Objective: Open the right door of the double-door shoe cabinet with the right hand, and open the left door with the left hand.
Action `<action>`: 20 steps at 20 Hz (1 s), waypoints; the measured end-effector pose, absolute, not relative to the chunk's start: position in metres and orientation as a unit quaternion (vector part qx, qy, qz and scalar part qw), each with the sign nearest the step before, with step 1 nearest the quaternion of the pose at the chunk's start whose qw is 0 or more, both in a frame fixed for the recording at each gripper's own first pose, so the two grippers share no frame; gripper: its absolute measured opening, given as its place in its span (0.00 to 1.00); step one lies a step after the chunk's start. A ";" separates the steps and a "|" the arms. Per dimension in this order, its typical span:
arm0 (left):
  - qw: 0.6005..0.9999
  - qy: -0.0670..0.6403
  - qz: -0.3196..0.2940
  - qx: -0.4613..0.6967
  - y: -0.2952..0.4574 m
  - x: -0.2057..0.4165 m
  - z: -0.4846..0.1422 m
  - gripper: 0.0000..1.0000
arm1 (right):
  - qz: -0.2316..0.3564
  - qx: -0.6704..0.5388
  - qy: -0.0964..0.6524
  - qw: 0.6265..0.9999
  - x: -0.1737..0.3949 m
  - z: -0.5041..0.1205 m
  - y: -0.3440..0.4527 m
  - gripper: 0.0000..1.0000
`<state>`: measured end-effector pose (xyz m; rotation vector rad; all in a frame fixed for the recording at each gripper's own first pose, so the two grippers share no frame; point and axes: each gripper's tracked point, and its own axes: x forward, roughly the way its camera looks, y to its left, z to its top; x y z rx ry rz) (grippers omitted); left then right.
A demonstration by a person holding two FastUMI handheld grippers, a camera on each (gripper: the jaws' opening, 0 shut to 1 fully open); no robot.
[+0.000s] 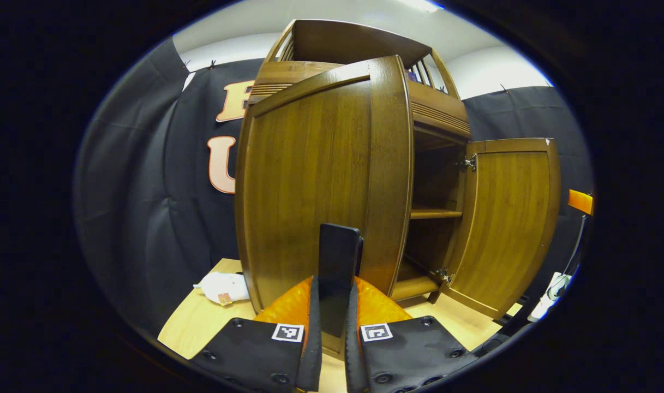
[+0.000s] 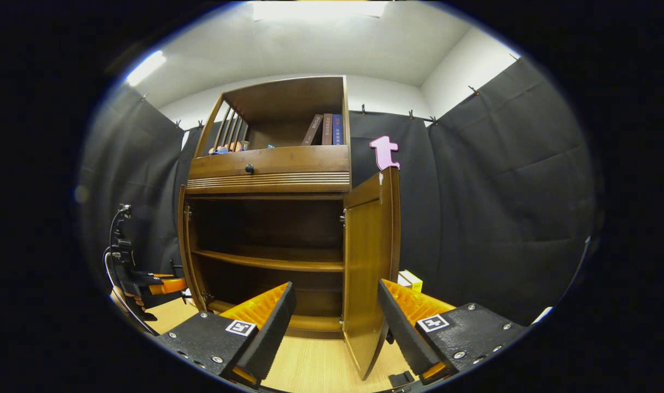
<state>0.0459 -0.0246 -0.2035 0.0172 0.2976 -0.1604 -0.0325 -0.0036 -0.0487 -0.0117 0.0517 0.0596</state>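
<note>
Cabinet [image 2: 271,169]: wooden, double-door, stood on a pale wooden floor [image 2: 310,365] against black cloth.

Right door [image 2: 372,273]: swung wide open, seen edge-on between the right gripper's spread fingers in the right gripper view; in the left gripper view it is seen open at the far side [image 1: 506,224].

Left door [image 1: 321,185]: partly open, its black handle [image 1: 338,267] clamped between the fingers of the left gripper [image 1: 334,322].

Right gripper [image 2: 334,322]: fingers held wide apart, nothing gripped, just before the open door's edge.

Interior: shelf [image 2: 271,261] visible.

Upper section: drawer with dark knob [image 2: 249,168]; books [image 2: 326,129] stood in the open top.

Other: white cloth [image 1: 225,286] on the floor left of the cabinet; small box [image 2: 410,280] behind the right door.
</note>
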 end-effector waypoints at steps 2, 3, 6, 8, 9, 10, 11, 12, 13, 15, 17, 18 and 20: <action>0.987 0.147 -0.068 0.012 -0.008 0.038 -0.201 0.24 | 0.035 -0.004 0.024 0.999 -0.032 -0.047 0.000 0.92; 0.987 0.146 -0.063 0.015 -0.001 0.033 -0.200 0.24 | 0.037 -0.004 0.023 0.999 -0.031 -0.046 0.002 0.92; 0.988 0.146 -0.050 0.024 0.019 0.030 -0.194 0.22 | 0.040 -0.001 0.023 0.999 -0.039 -0.044 0.008 0.92; 0.988 0.146 -0.049 0.031 0.031 0.025 -0.193 0.18 | 0.043 -0.001 0.025 0.999 -0.039 -0.046 0.011 0.92; 0.988 0.146 -0.045 0.036 0.038 0.024 -0.193 0.19 | 0.045 -0.002 0.025 0.999 -0.040 -0.047 0.013 0.92; 0.988 0.143 -0.040 0.041 0.046 0.022 -0.191 0.19 | 0.046 -0.002 0.025 0.999 -0.040 -0.047 0.015 0.99; 0.988 0.145 -0.027 0.049 0.057 0.020 -0.191 0.16 | 0.048 -0.002 0.025 0.999 -0.040 -0.047 0.017 0.92; 0.988 0.140 -0.021 0.056 0.068 0.017 -0.187 0.12 | 0.050 -0.001 0.026 0.998 -0.041 -0.047 0.020 0.92; 0.988 0.140 -0.017 0.056 0.078 0.015 -0.186 0.09 | 0.053 -0.001 0.027 0.998 -0.041 -0.047 0.024 0.99; 0.990 0.135 -0.015 0.041 0.093 0.015 -0.185 0.10 | 0.058 -0.004 0.026 0.998 -0.040 -0.045 0.031 0.92; 0.990 0.135 -0.014 0.032 0.106 0.014 -0.185 0.10 | 0.062 -0.007 0.025 0.998 -0.040 -0.043 0.038 0.92; 0.990 0.135 -0.014 0.031 0.113 0.014 -0.184 0.10 | 0.064 -0.007 0.024 0.998 -0.040 -0.041 0.043 0.99; 0.991 0.133 -0.013 0.031 0.126 0.016 -0.183 0.08 | 0.067 -0.003 0.022 0.997 -0.042 -0.040 0.051 0.92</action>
